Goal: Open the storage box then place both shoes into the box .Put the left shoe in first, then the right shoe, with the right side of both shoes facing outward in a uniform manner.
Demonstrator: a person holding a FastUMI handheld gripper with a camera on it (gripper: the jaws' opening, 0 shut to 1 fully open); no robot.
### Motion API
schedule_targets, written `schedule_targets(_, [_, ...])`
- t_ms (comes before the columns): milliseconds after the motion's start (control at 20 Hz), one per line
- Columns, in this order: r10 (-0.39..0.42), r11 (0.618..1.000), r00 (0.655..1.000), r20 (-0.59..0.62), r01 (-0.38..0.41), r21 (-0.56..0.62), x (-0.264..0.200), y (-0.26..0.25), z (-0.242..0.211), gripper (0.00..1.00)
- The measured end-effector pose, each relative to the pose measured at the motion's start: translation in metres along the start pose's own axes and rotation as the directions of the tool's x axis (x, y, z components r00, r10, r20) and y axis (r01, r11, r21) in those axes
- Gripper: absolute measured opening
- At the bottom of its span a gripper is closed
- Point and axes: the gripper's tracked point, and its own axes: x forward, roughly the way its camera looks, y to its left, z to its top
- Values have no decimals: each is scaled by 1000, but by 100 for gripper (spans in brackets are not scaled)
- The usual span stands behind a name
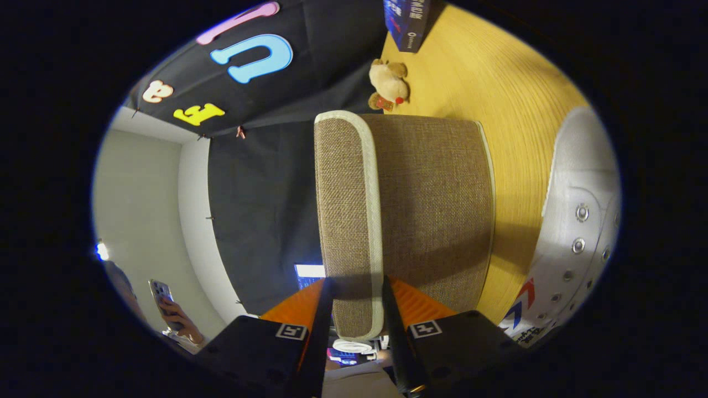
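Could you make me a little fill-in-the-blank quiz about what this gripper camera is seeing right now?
1. The gripper has its two fingers on either side of the storage box's ____.
2. The storage box stands on a ____ table.
3. Beyond the box sits a plush ____, near a dark blue box.
4. Beside the box lies a ____ shoe with metal eyelets.

Missing words: lid; wooden; toy; white
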Motion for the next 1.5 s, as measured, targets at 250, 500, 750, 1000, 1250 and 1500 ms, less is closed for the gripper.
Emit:
schedule_targets(250, [7, 999, 999, 33, -6, -50, -9, 22, -3, 5])
schedule_targets(500, [53, 994, 997, 52, -48, -100, -3, 70, -2, 5])
schedule_targets(750, [97, 979, 992, 74, -82, -184, 24, 132, 0, 5])
schedule_targets(1000, [103, 960, 992, 73, -80, -268, 74, 185, -5, 5])
schedule_targets(1250, [89, 949, 992, 85, -59, -309, 132, 210, -6, 8])
schedule_targets(1500, [71, 945, 993, 98, -36, -326, 185, 214, -12, 9])
